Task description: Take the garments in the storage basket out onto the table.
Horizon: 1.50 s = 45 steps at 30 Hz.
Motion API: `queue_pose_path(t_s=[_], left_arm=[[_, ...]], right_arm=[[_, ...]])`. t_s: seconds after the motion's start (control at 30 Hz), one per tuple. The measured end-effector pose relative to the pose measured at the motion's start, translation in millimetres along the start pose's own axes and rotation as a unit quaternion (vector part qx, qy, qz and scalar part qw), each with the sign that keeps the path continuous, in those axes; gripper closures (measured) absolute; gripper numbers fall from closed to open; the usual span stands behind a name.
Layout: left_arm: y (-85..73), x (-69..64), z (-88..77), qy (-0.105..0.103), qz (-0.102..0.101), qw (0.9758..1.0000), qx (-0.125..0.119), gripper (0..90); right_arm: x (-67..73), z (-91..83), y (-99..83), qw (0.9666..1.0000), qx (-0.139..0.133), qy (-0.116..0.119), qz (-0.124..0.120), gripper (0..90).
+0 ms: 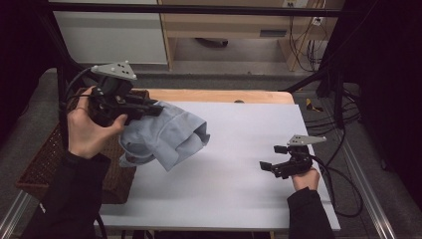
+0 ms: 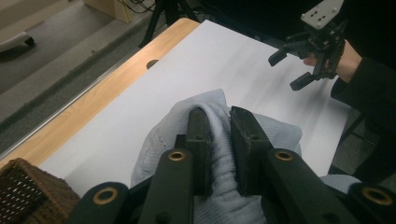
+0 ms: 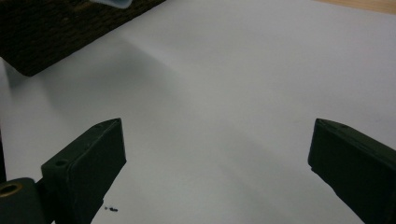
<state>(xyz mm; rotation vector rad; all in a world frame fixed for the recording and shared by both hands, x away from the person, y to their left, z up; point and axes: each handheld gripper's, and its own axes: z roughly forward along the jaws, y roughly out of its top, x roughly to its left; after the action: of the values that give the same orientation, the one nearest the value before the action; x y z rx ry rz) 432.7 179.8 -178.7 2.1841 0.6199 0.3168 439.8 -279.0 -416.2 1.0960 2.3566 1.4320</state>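
Observation:
A pale blue knitted garment (image 1: 166, 137) hangs in the air over the left part of the white table (image 1: 239, 149). My left gripper (image 1: 149, 110) is shut on a fold of it, held up in the person's left hand. In the left gripper view the two black jaws pinch a ribbed ridge of the garment (image 2: 219, 149) between them, and my left gripper (image 2: 218, 114) points across the table. My right gripper (image 1: 272, 157) rests low near the table's right edge, its jaws wide apart with nothing between them. The right gripper (image 3: 215, 140) looks over bare white tabletop.
A brown wicker basket (image 1: 45, 164) stands at the table's left edge, seen also as the basket (image 3: 56, 32) and the basket (image 2: 28, 191). A wooden strip (image 1: 219, 95) runs along the far edge. Cables (image 1: 343, 199) trail at the right.

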Motion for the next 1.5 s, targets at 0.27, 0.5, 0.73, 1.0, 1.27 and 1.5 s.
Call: queue_pose_path(t_s=[0.27, 0.5, 0.73, 1.0, 1.27, 1.5], left_arm=[[3.2, -2.2, 23.6, -0.009, 0.004, 0.9998, 0.016, 77.9], [0.5, 0.1, 43.5, -0.022, 0.004, 0.9994, 0.026, 77.8], [-4.2, 2.5, 65.6, -0.028, 0.006, 0.9986, 0.044, 77.7], [-11.8, 4.5, 90.2, -0.033, 0.005, 0.9977, 0.06, 77.5], [-24.1, 5.0, 112.0, -0.037, 0.004, 0.9967, 0.072, 76.8], [-32.9, 3.0, 119.4, -0.048, 0.004, 0.9965, 0.068, 76.8]], right_arm=[[-0.1, -0.1, 0.0, 1.0, -0.002, 0.001, -0.001, 4.7], [0.1, 0.3, -0.1, 1.0, 0.0, 0.0, 0.0, 4.7], [0.1, 0.3, -0.1, 1.0, 0.0, 0.001, 0.0, 4.7], [0.2, 0.1, -0.1, 1.0, 0.0, 0.001, -0.001, 4.7], [0.0, 0.7, -0.2, 1.0, 0.002, 0.001, -0.002, 4.7], [0.4, 1.0, -0.3, 1.0, 0.002, 0.001, -0.001, 4.7]])
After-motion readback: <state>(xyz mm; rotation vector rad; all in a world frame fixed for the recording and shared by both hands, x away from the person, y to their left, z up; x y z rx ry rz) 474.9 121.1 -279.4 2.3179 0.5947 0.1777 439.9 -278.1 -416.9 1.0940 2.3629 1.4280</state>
